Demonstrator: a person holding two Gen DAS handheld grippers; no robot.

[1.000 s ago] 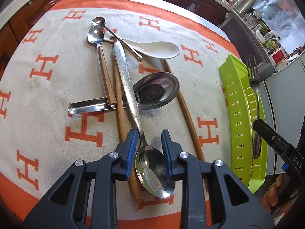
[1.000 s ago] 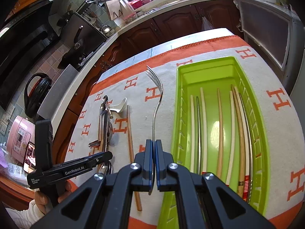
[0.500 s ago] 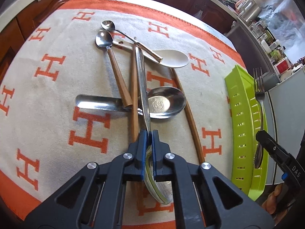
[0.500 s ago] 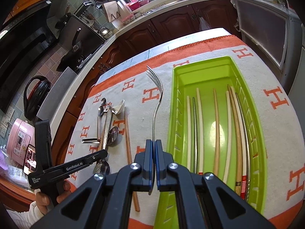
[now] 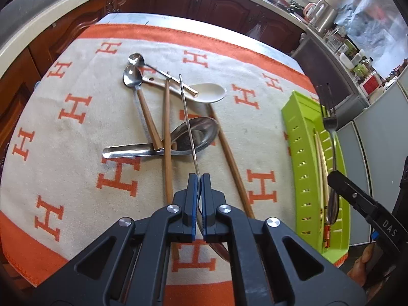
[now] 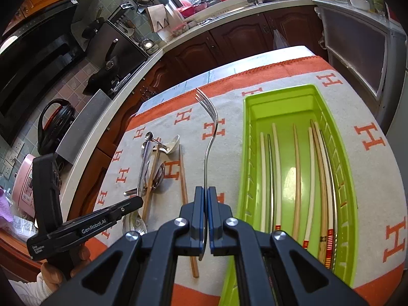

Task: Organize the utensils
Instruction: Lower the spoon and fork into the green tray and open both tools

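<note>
The long steel spoon (image 5: 187, 117) is clamped near its bowl in my left hand-held gripper (image 5: 199, 199), jaws having just closed on it, its handle tilted up over the pile left of the green tray (image 5: 301, 158); my right hand-held gripper (image 6: 206, 219) is pinched together on the fork (image 6: 209, 137), just left of that tray; the thin spoon could swivel or slip, since the grip sits far off its middle, and nudge the wide ladle (image 5: 178, 140); only the right view shows the chopsticks (image 6: 295, 176) lying inside the tray.
</note>
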